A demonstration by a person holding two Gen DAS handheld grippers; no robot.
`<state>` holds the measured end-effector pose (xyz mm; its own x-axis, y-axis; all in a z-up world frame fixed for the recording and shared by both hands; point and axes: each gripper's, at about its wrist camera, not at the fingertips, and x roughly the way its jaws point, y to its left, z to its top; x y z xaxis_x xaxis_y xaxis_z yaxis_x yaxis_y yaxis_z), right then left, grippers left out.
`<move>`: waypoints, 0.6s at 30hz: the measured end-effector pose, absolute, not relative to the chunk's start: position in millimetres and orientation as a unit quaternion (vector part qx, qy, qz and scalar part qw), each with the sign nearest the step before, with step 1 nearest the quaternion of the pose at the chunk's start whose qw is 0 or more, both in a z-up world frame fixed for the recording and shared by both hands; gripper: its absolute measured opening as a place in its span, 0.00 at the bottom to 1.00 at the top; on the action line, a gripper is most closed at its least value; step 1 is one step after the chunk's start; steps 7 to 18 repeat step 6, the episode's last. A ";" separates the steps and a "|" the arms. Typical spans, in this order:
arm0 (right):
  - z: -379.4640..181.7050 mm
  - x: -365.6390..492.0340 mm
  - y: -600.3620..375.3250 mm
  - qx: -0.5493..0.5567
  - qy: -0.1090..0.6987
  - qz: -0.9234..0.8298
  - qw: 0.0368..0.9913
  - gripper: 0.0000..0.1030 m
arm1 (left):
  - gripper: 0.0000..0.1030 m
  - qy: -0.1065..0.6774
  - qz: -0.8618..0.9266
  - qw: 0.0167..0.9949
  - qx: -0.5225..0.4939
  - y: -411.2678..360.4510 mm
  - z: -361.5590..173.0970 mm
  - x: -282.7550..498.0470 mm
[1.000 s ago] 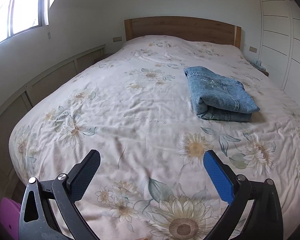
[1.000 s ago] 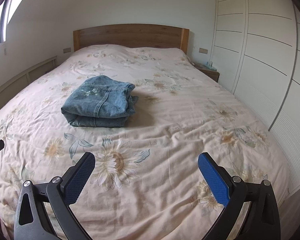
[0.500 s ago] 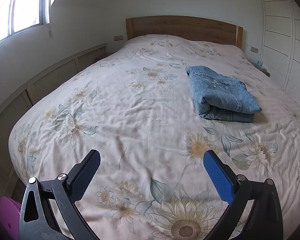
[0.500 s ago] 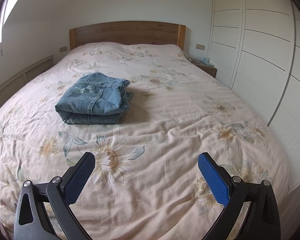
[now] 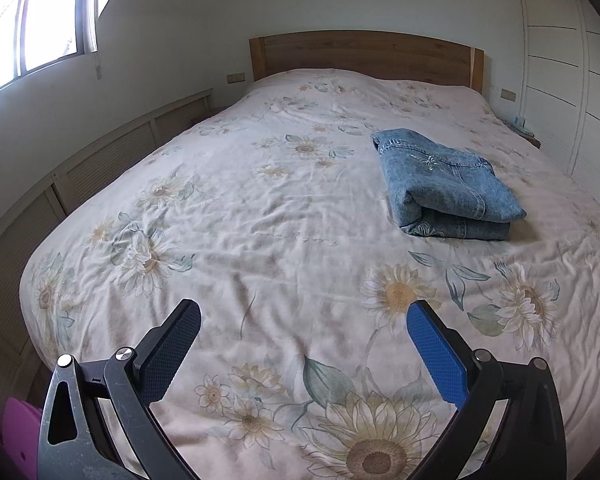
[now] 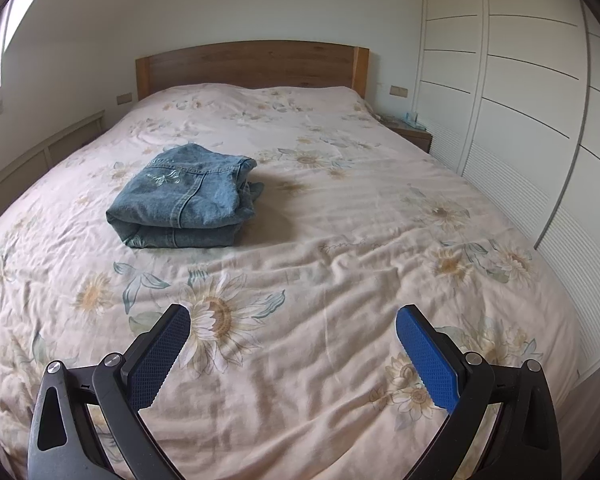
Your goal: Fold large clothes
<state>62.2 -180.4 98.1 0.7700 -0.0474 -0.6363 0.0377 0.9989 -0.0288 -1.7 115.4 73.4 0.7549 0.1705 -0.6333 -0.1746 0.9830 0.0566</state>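
Note:
A pair of blue jeans lies folded into a compact stack on the floral bedspread, right of centre in the left wrist view. In the right wrist view the jeans lie left of centre on the bedspread. My left gripper is open and empty, held over the foot of the bed, well short of the jeans. My right gripper is also open and empty, over the foot of the bed, to the right of the jeans.
A wooden headboard stands at the far end. White wardrobe doors run along the right side, with a small nightstand beside the bed. Louvred panels and a window line the left wall.
Both grippers have drawn back slightly and shifted their aim; the jeans sit a little farther off in both views. The jeans lie still and both grippers stay open.

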 end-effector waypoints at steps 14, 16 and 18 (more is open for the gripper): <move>98.2 61.8 -180.4 -0.007 0.339 -0.023 0.941 1.00 | 0.99 0.342 0.085 0.936 -0.006 115.5 70.9 -0.2; 98.2 61.8 -180.4 -0.007 0.339 -0.023 0.941 1.00 | 0.99 0.342 0.085 0.936 -0.006 115.5 70.9 -0.2; 98.2 61.8 -180.4 -0.007 0.339 -0.023 0.941 1.00 | 0.99 0.342 0.085 0.936 -0.006 115.5 70.9 -0.2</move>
